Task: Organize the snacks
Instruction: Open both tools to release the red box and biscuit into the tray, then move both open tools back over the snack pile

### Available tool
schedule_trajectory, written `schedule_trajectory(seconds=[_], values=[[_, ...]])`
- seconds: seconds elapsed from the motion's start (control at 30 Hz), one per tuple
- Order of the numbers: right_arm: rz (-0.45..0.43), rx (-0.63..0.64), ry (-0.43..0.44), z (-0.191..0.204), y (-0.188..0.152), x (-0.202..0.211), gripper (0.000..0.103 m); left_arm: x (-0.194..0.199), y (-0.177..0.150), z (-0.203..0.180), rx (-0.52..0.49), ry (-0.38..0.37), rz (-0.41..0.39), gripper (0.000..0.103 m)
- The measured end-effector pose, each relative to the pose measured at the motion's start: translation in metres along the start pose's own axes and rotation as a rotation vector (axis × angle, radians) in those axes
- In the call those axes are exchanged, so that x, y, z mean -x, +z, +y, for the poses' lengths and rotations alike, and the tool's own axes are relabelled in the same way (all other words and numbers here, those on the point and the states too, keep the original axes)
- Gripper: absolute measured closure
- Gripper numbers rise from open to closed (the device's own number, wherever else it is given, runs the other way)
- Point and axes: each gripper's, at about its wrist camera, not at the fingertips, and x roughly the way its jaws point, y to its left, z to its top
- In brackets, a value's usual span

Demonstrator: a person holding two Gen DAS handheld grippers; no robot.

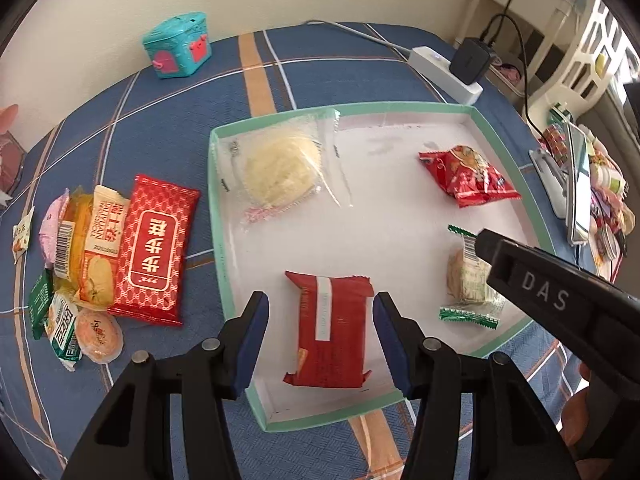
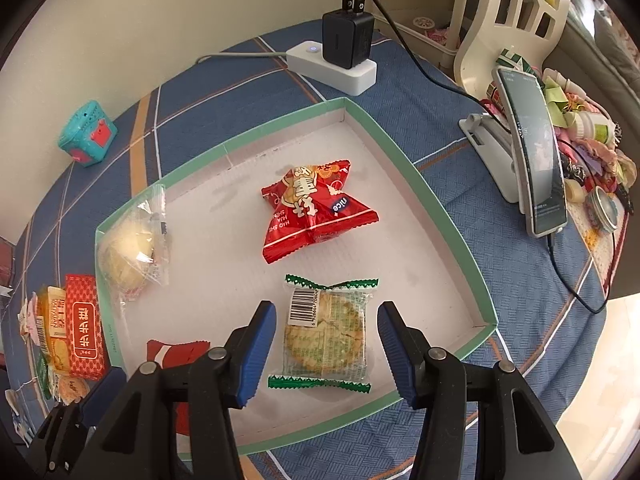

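A shallow white tray with a green rim (image 1: 516, 160) (image 2: 440, 216) lies on a blue plaid cloth. In it lie a clear-wrapped pale bun (image 1: 280, 168) (image 2: 128, 256), a red peanut packet (image 1: 468, 178) (image 2: 316, 212), a green-edged cracker pack (image 1: 468, 276) (image 2: 326, 336) and a red bar pack (image 1: 332, 332) (image 2: 172, 352). My left gripper (image 1: 320, 340) is open, its fingers either side of the red bar pack. My right gripper (image 2: 326, 354) is open, straddling the cracker pack. A pile of snacks (image 1: 100, 256) (image 2: 68, 336) with a large red packet (image 1: 154, 248) lies left of the tray.
A teal toy box (image 1: 178, 46) (image 2: 88, 134) stands at the far left by the wall. A white power strip with a black charger (image 1: 460, 68) (image 2: 340, 60) sits behind the tray. A phone on a stand (image 2: 532, 160) and small clutter (image 2: 592, 160) are at the right.
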Motion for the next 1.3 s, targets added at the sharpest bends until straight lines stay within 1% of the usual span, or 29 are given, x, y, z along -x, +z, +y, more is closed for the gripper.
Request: schedule_trajectory(seconds=[0.03, 0.07, 0.13, 0.23, 0.3, 0.33, 0.37, 0.4, 0.43, 0.53, 0.57, 0.63, 0.7, 0.97, 1.17, 1.23, 1.3], values=[[0.000, 0.001, 0.000, -0.001, 0.001, 0.000, 0.046, 0.001, 0.000, 0.004, 0.016, 0.008, -0.008, 0.047], [0.000, 0.005, 0.001, -0.001, -0.001, 0.001, 0.046, 0.001, 0.001, 0.007, 0.030, 0.013, -0.014, 0.042], [0.000, 0.015, 0.005, 0.001, -0.002, 0.000, 0.046, 0.002, 0.003, 0.016, 0.068, 0.030, -0.030, 0.036], [-0.005, 0.031, 0.011, 0.006, -0.003, 0.000, 0.042, 0.004, 0.005, 0.032, 0.120, 0.071, -0.049, 0.036], [-0.003, 0.044, 0.012, 0.009, -0.003, -0.001, 0.037, 0.006, 0.006, 0.044, 0.166, 0.083, -0.061, 0.033], [0.000, 0.050, 0.012, 0.011, -0.003, -0.002, 0.035, 0.007, 0.006, 0.050, 0.185, 0.087, -0.067, 0.028], [0.001, 0.059, 0.015, 0.012, -0.004, -0.003, 0.031, 0.008, 0.006, 0.054, 0.199, 0.089, -0.073, 0.024], [-0.001, 0.066, 0.018, 0.014, -0.004, -0.004, 0.029, 0.009, 0.006, 0.060, 0.211, 0.092, -0.079, 0.024], [-0.005, 0.070, 0.019, 0.015, -0.004, -0.004, 0.024, 0.009, 0.006, 0.063, 0.219, 0.094, -0.081, 0.024], [-0.016, 0.081, 0.024, 0.017, -0.005, -0.003, 0.013, 0.009, 0.005, 0.073, 0.238, 0.113, -0.086, 0.012], [-0.019, 0.081, 0.027, 0.017, -0.005, -0.002, 0.006, 0.010, 0.005, 0.076, 0.245, 0.119, -0.089, 0.011], [-0.019, 0.079, 0.032, 0.017, -0.005, -0.002, 0.000, 0.010, 0.004, 0.081, 0.256, 0.120, -0.089, 0.010], [-0.020, 0.078, 0.039, 0.017, -0.006, -0.001, 0.000, 0.010, 0.004, 0.083, 0.260, 0.118, -0.093, 0.007], [-0.048, 0.085, 0.054, 0.021, -0.005, 0.003, 0.000, 0.016, 0.006, 0.088, 0.252, 0.137, -0.140, 0.005], [-0.104, 0.110, 0.080, 0.031, -0.006, 0.013, 0.000, 0.022, 0.006, 0.101, 0.263, 0.093, -0.153, 0.004], [-0.124, 0.108, 0.104, 0.034, -0.007, 0.015, 0.000, 0.024, 0.005, 0.105, 0.256, 0.076, -0.154, 0.004], [-0.123, 0.110, 0.130, 0.038, -0.008, 0.016, 0.000, 0.030, 0.003, 0.114, 0.272, 0.064, -0.173, 0.004]])
